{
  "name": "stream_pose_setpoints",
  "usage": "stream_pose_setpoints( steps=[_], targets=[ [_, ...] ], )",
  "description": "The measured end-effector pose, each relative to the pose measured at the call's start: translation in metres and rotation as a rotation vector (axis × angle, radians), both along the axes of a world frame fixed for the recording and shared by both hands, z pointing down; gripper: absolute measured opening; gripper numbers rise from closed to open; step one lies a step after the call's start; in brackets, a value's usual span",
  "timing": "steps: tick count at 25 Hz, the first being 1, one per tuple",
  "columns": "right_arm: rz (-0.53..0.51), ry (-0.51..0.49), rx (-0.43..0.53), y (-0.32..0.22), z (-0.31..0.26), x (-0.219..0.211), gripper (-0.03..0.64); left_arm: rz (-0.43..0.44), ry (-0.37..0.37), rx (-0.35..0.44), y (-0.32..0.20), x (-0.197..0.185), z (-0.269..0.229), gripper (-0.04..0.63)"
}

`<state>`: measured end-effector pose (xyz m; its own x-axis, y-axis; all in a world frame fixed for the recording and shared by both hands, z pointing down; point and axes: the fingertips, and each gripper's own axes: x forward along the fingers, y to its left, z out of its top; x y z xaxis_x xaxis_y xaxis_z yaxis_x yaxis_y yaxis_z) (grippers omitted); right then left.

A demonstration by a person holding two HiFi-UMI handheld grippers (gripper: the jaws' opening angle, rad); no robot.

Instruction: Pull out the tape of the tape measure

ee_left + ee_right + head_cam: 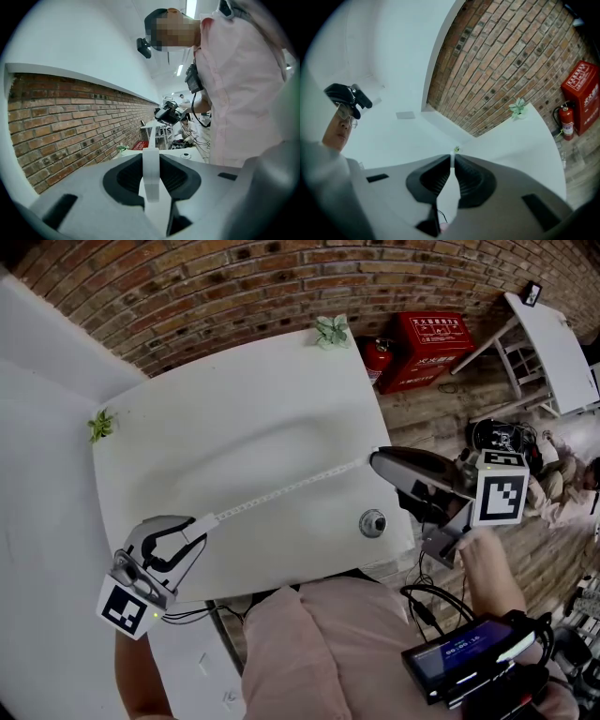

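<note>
Fingers (pixel 126 180) of the left gripper (pixel 190 534), at the near left corner of the counter (pixel 262 409), are closed on the white case (pixel 203 523) of the tape measure. The left gripper view shows its narrow body pinched upright between the dark pads.

A little farther, at the right edge, a small round fitting (pixel 372 522) sits in the counter, clear of the work.

Beyond it the right gripper (pixel 379 461) has its fingers drawn almost together on the free end of the tape (pixel 291 487), which shows only as a thin pale edge between the pads.

The tape runs in a straight line from the case, at the near left, across to that grip on the right. It lies low over the white top, and I cannot tell whether it touches it.

I judge the case light and hard, smooth enough to twist in the pads, so it is best held by its flat sides, as it is now. The blade looks thin and springy, stiff along its length but quick to kink if bent sideways. It should be held close to the tip and pulled in line with the case, and a spring may be pulling it back.

Two small plants (pixel 331 331) stand at the far corners, with a brick wall (pixel 234 277) behind.
</note>
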<state>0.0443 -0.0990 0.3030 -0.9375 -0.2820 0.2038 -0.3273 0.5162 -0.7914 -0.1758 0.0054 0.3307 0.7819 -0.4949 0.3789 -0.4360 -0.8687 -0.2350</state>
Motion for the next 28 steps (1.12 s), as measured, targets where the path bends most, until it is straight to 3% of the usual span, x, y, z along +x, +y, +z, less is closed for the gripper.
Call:
stream_pose_setpoints(
  steps=[28],
  targets=[
    [0.002,0.034,-0.004,-0.001,0.017,0.0,0.035,-0.019,-0.018,-0.023,0.005,-0.007,0.015,0.101]
  ],
)
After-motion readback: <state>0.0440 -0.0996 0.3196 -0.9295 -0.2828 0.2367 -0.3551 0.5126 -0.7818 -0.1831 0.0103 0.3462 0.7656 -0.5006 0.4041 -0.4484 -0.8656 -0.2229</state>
